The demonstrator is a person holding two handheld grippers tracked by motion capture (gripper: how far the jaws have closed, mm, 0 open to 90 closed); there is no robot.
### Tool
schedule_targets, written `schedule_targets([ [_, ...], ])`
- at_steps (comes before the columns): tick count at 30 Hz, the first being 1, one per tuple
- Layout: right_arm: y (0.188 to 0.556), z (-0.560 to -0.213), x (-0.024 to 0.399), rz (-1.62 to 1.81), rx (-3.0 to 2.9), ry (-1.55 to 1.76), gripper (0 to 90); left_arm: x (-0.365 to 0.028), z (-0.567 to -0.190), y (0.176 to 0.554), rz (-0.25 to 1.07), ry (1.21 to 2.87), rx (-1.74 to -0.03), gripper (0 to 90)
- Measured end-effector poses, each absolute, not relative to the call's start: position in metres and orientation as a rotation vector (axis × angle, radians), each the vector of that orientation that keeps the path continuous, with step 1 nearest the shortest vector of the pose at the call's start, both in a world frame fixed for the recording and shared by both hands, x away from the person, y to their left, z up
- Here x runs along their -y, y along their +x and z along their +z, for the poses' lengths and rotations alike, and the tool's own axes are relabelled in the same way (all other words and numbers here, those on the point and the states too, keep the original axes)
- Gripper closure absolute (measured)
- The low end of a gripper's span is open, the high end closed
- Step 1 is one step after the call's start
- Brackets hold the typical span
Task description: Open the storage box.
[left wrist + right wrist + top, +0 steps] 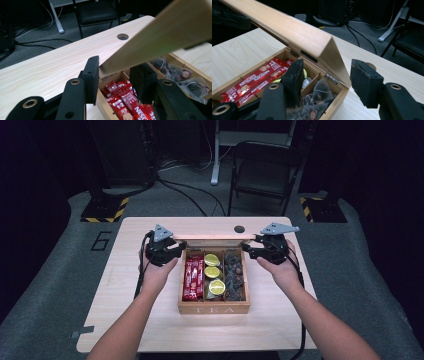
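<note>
Two grippers at a raised tea-box lid

High view: wooden box is sitting at centre, lid standing up. Left gripper view: jaws are straddling the lid's corner, spread. Right gripper view: jaws are gaping around the lid's end, untouched.

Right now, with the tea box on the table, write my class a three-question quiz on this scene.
1. True or false: the lid of the wooden box lies shut flat.
2. Seen from the high view, which compartment holds the red sachets: A left, B middle, C right?
3. What word is printed on the box's front wall?
Key: 1 false; 2 A; 3 TEA.
</note>
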State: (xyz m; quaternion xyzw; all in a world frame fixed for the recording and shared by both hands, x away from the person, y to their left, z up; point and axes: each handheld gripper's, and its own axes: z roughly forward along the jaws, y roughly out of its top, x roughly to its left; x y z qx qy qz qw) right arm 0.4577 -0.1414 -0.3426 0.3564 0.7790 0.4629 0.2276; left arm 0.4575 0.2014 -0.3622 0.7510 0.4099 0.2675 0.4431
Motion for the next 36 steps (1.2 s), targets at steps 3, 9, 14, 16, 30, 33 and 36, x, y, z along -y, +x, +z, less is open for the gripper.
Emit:
schedule_targets([
  [3, 0.463, -0.341, 0.141, 1.28, -2.14, 0.98, 44.1, -0.201, -0.36, 0.461, 0.662, 1.855, -1.03, 60.9],
  [9, 0.475, -0.342, 0.139, 1.292, -2.13, 1.0, 44.1, -0.203, -0.357, 0.471, 0.636, 1.818, -1.053, 61.3],
  [14, 0.483, -0.346, 0.136, 1.278, -2.13, 0.971, 44.0, -0.202, -0.354, 0.476, 0.643, 1.82, -1.057, 61.9],
  [16, 0.486, -0.348, 0.135, 1.271, -2.129, 0.966, 44.0, -0.202, -0.354, 0.477, 0.644, 1.82, -1.055, 62.0],
  [30, 0.5, -0.358, 0.134, 1.254, -2.129, 0.977, 43.9, -0.201, -0.35, 0.486, 0.655, 1.832, -1.067, 63.3],
  [33, 0.503, -0.359, 0.132, 1.255, -2.118, 0.982, 43.9, -0.2, -0.35, 0.488, 0.666, 1.817, -1.066, 63.3],
  [36, 0.505, -0.36, 0.132, 1.258, -2.104, 0.991, 47.9, -0.201, -0.351, 0.488, 0.664, 1.811, -1.067, 63.4],
])
